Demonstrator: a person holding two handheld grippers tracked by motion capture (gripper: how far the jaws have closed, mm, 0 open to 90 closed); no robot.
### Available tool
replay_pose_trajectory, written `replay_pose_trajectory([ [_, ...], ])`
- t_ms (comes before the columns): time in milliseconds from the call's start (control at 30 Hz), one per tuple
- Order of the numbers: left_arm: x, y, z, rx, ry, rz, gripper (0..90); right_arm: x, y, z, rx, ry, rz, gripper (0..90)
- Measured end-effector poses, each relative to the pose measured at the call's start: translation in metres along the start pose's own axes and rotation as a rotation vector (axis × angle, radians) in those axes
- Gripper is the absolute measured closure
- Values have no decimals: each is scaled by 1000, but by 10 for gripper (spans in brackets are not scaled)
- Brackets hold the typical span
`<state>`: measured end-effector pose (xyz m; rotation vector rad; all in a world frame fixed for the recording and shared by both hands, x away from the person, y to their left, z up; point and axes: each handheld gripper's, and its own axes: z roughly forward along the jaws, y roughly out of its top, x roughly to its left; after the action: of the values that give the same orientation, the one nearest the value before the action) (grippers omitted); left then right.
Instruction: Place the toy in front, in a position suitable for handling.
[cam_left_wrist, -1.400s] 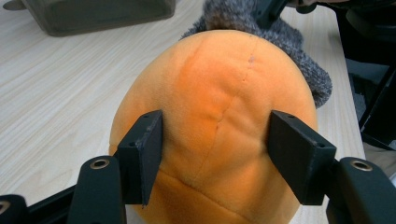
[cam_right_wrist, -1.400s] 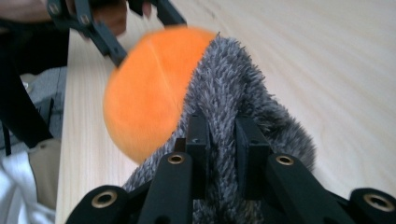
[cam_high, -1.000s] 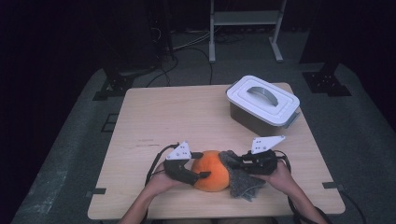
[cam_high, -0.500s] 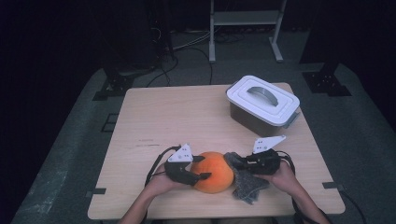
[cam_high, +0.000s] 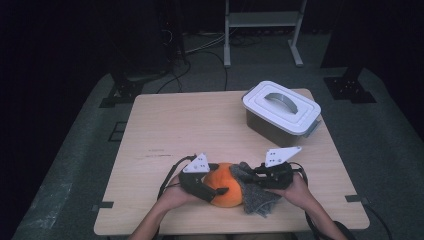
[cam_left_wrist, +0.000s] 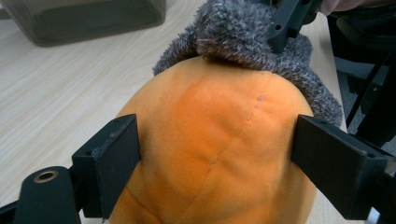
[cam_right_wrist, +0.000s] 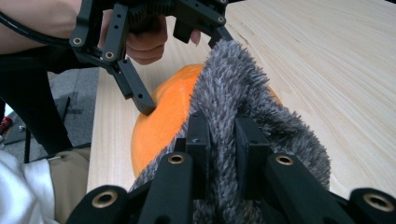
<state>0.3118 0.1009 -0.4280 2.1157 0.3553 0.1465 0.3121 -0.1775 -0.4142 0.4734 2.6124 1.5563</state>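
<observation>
Left gripper (cam_left_wrist: 217, 154): jaws wide, pressed against both flanks of orange plush ball (cam_left_wrist: 215, 149). Right gripper (cam_right_wrist: 223, 135): jaws nearly closed, pinching grey fuzzy cloth (cam_right_wrist: 243, 98) draped over ball.

Left claw (cam_left_wrist: 217, 161): both black jaws pressed against the flanks of an orange plush ball (cam_left_wrist: 215, 154), one on each side. Seams run across the plush surface. Grey fuzzy cloth (cam_left_wrist: 243, 39) drapes over the ball's far side, touching it. The other claw (cam_left_wrist: 289, 21) pinches the cloth from above. Dark translucent container (cam_left_wrist: 84, 18) stands beyond on the table (cam_left_wrist: 56, 102).
</observation>
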Motion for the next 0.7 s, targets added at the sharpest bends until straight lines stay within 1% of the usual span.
replay_pose_trajectory([
  [67,-2,0,1,10,27,17,306,-2,-1,0,5,-3,2,772],
  [100,-3,1,1,13,39,19,363,-3,-2,-1,7,-6,8,772],
  [133,-4,2,0,18,54,22,407,-4,-2,-1,10,-9,17,771],
  [167,-5,2,0,11,67,20,438,-6,-3,-2,15,-17,23,772],
  [233,-7,4,1,-2,104,22,475,-10,-2,-5,18,-31,38,771],
  [300,-9,7,1,-21,139,20,496,-12,1,-7,19,-51,33,771],
  [333,-9,9,2,-37,158,11,500,-14,3,-8,21,-63,29,771],
  [400,-11,11,4,-55,207,7,507,-18,8,-10,-2,-61,36,771],
  [433,-11,12,5,-60,224,3,507,-19,12,-10,-5,-65,33,771],
  [500,-13,13,8,-62,232,2,505,-21,17,-8,-10,-64,32,771],
  [533,-14,13,9,-62,227,-3,501,-22,18,-5,-4,-62,32,771],
  [567,-13,13,8,-51,214,-5,483,-23,17,-2,10,-62,33,771],
  [600,-13,12,8,-46,201,-11,453,-24,15,2,25,-55,40,772],
  [667,-10,12,6,-40,157,-35,355,-23,8,8,36,-29,54,777],
  [700,-9,12,4,-45,143,-34,311,-22,5,10,42,-19,56,780],
])
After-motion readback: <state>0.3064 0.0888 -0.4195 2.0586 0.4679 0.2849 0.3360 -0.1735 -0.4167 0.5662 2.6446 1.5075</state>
